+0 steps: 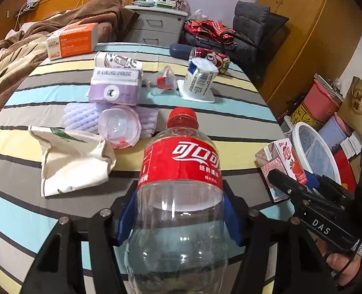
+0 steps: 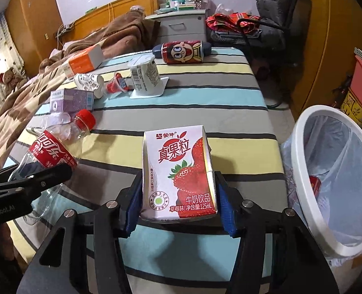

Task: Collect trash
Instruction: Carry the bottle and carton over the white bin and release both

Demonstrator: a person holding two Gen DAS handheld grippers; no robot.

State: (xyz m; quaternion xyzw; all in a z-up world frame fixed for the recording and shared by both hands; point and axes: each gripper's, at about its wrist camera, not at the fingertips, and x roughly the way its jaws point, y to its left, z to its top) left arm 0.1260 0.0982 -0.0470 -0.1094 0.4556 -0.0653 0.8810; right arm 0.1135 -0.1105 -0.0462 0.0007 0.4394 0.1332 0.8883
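My left gripper (image 1: pixel 179 210) is shut on an empty clear cola bottle (image 1: pixel 181 171) with a red label and cap, held above the striped bed; the bottle also shows in the right wrist view (image 2: pixel 51 152). My right gripper (image 2: pixel 178 201) is shut on a strawberry milk carton (image 2: pixel 179 174), also seen from the left wrist (image 1: pixel 282 164). A white trash bin (image 2: pixel 301 147) with a clear liner stands on the floor right of the bed and holds a red item (image 2: pixel 316 183).
On the striped sheet (image 2: pixel 205 98) lie a purple box (image 1: pixel 114 88), a white cup (image 1: pixel 198 76), a red can (image 2: pixel 182 51), an orange box (image 1: pixel 70 40), a cloth bag (image 1: pixel 70 161) and small plastic cups (image 1: pixel 118 127). Brown blankets lie left; buckets (image 1: pixel 320 103) stand right.
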